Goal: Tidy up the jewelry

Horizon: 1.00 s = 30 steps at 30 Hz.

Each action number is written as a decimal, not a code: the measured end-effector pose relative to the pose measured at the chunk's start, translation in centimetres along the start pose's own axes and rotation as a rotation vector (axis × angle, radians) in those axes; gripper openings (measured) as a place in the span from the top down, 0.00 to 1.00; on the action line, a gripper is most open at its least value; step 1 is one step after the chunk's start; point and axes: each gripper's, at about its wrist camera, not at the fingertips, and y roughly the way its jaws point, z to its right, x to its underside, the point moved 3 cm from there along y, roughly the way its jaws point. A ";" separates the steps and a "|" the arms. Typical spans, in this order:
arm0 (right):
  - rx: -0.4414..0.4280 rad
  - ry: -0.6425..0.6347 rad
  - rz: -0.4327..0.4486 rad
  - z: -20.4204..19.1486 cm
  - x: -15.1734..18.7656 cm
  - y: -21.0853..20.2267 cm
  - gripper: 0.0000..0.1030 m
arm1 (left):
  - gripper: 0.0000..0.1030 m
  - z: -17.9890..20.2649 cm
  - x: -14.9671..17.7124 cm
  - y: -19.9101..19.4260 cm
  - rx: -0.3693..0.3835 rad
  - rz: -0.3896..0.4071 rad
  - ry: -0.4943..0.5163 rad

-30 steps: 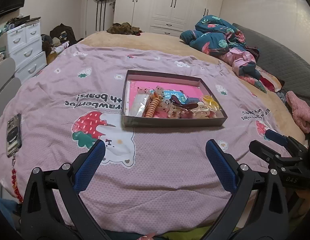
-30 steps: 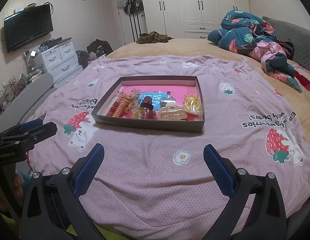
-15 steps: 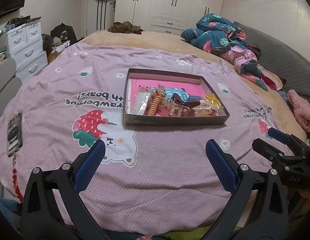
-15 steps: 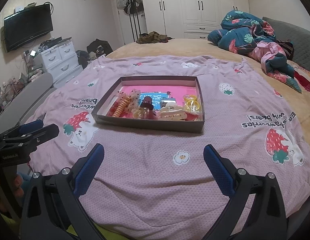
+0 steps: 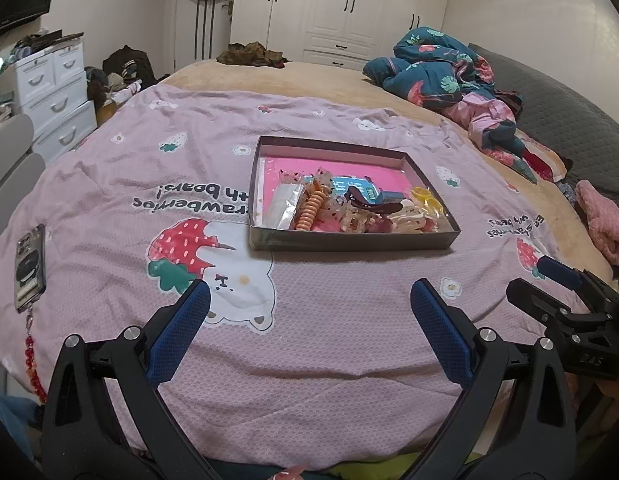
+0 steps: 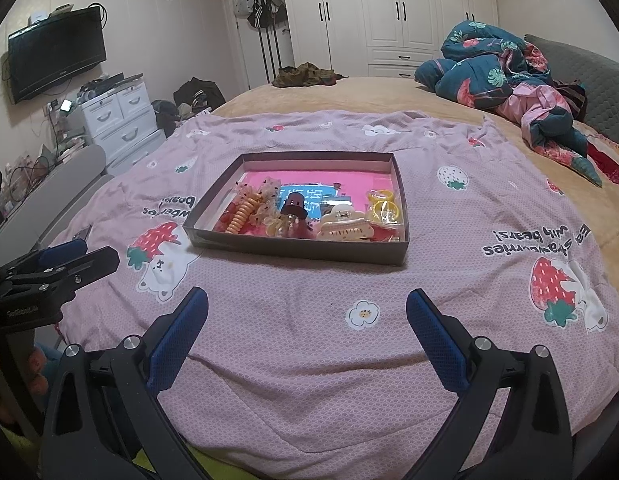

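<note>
Shallow grey-brown box [image 6: 297, 249] lying flat mid-bed on the pink strawberry-and-bear quilt [image 6: 309, 340], lined in bright pink, open-topped so everything inside can be reached from above. Heaped toward the near wall: an orange spiral hair tie [image 6: 242, 216], speckled translucent clips just beside it, a dark maroon claw clip [image 6: 294, 205], a cream claw clip [image 6: 344, 227] against the near edge, yellow rings [image 6: 383, 207] in the right corner, a blue printed card [image 5: 355, 189] flat underneath. All jumbled and overlapping, nothing sorted yet; judged the very start of the task, with the first pick still to be chosen. Far half of the box mostly bare pink, likely the free space for laying pieces out. Left gripper [image 5: 309, 316] low over the near quilt, blue pads spread wide, nothing between them, aimed at the box but well short of it. Right gripper [image 6: 307, 314] likewise splayed and empty, level with its partner, each showing at the edge of the other's view: the pair held side by side, ready to approach from the near side. Tangled small pieces probably needing a narrow pinch on one item to avoid dragging neighbours; soft bedding underneath likely to let the box tip or slide if pressed. Further out, a phone [image 5: 28, 264] with a red bead strap on the quilt's left edge, a crumpled teal floral duvet [image 6: 493, 72] toward the headboard, white wardrobes behind.
</note>
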 end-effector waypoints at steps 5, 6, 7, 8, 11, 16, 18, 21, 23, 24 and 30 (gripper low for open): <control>0.000 0.001 -0.001 0.0 0.1 0.0 0.04 | 0.09 -0.2 0.0 0.0 -0.004 0.004 0.004; -0.001 0.002 -0.001 0.0 0.1 0.0 0.04 | 0.09 -0.2 0.1 0.0 -0.002 0.003 0.004; -0.001 0.003 -0.001 0.0 0.1 0.1 0.04 | 0.09 -0.1 0.1 0.0 -0.003 0.004 0.005; 0.000 0.000 0.000 0.0 0.1 0.0 0.04 | 0.09 -0.1 0.1 0.0 -0.005 0.003 0.005; 0.001 0.000 0.000 0.0 0.1 0.0 0.04 | 0.09 -0.2 0.1 0.0 -0.005 0.001 0.004; 0.001 -0.001 -0.001 0.0 0.1 0.0 0.04 | 0.09 -0.2 0.1 0.0 -0.004 0.000 0.005; 0.003 -0.002 -0.003 0.0 0.1 0.1 0.04 | 0.09 -0.1 0.1 0.0 -0.005 0.000 0.007; 0.003 -0.001 -0.002 0.0 0.2 0.0 0.04 | 0.09 -0.1 0.2 0.1 -0.009 -0.002 0.010; 0.004 -0.003 -0.003 0.1 0.3 0.1 0.04 | 0.09 0.0 0.5 0.3 -0.019 -0.007 0.013; 0.004 -0.002 -0.003 0.1 0.3 0.1 0.04 | 0.09 0.1 0.6 0.3 -0.026 -0.008 0.020; 0.008 -0.001 -0.004 0.4 0.6 0.1 0.04 | 0.09 -0.1 1.1 1.0 -0.052 -0.027 0.013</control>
